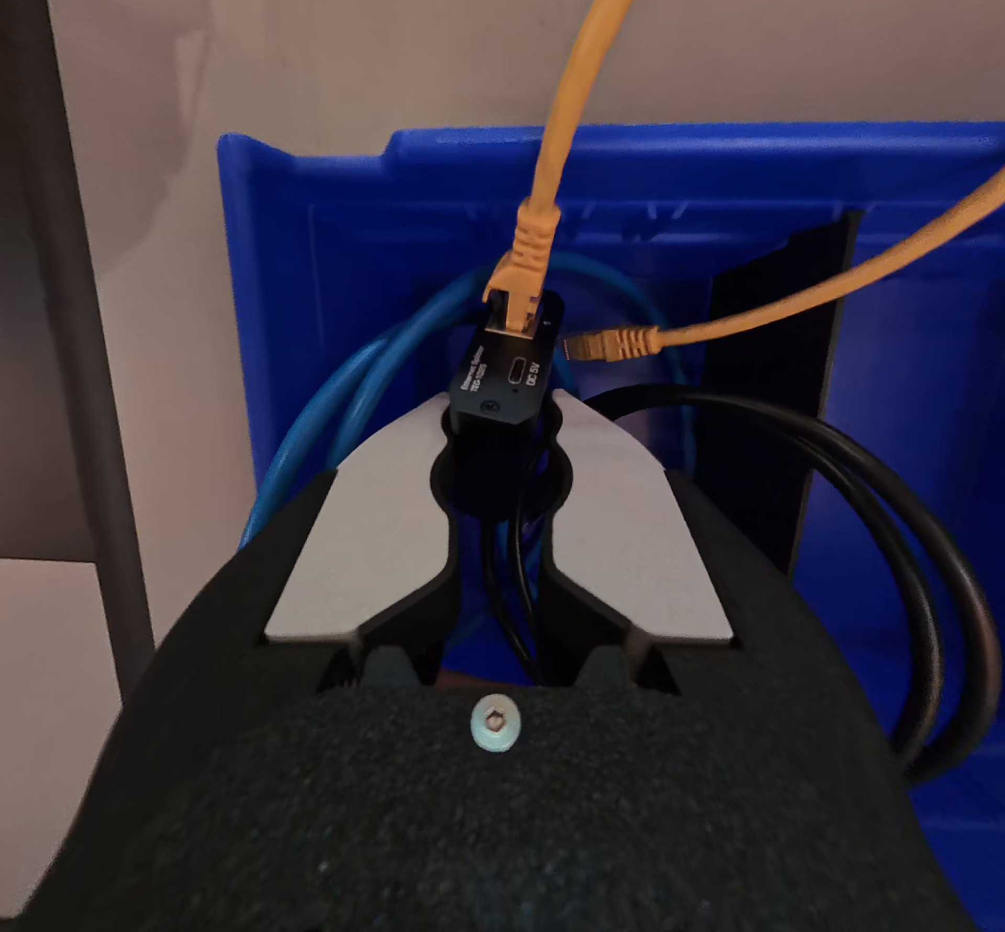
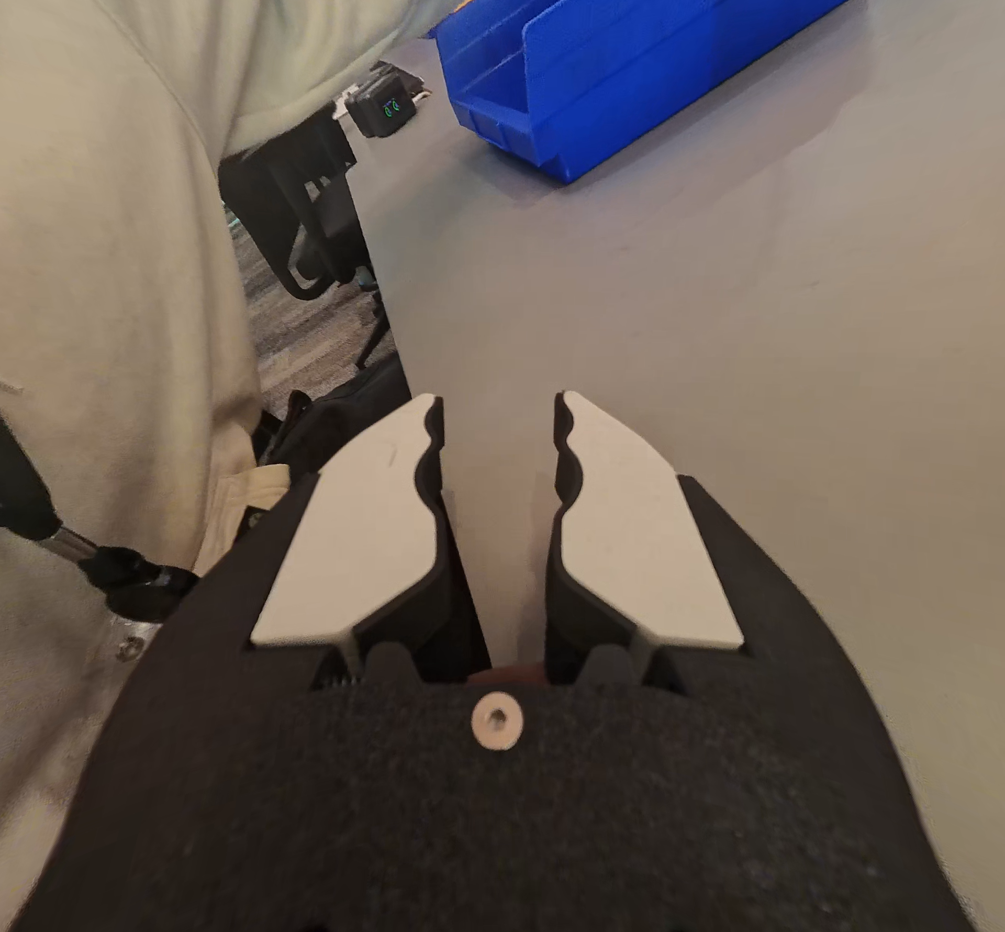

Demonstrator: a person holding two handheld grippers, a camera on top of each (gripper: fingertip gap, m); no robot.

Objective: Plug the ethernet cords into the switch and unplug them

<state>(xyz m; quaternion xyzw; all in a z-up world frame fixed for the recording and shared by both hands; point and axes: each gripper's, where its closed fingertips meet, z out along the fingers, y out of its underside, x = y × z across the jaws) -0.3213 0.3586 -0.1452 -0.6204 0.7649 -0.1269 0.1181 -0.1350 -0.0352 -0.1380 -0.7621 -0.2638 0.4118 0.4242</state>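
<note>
Clamping the switch (image 1: 503, 362) in our left gripper (image 1: 500, 411) over the bin (image 1: 326, 188), we are steadying it while one orange cord (image 1: 522, 275) sits plugged in; our right gripper (image 2: 497, 416) is hanging open above the surface (image 2: 707, 307).

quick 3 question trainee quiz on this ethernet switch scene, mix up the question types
1. True or false: the right gripper holds a cord.
2. What does the left gripper clamp? A) blue cable B) black switch C) bin wall
3. Fill in: the loose orange plug lies to the ___ of the switch.

Key: 1 false, it is open and empty. 2 B. 3 right; the other orange plug sits at a port.
</note>
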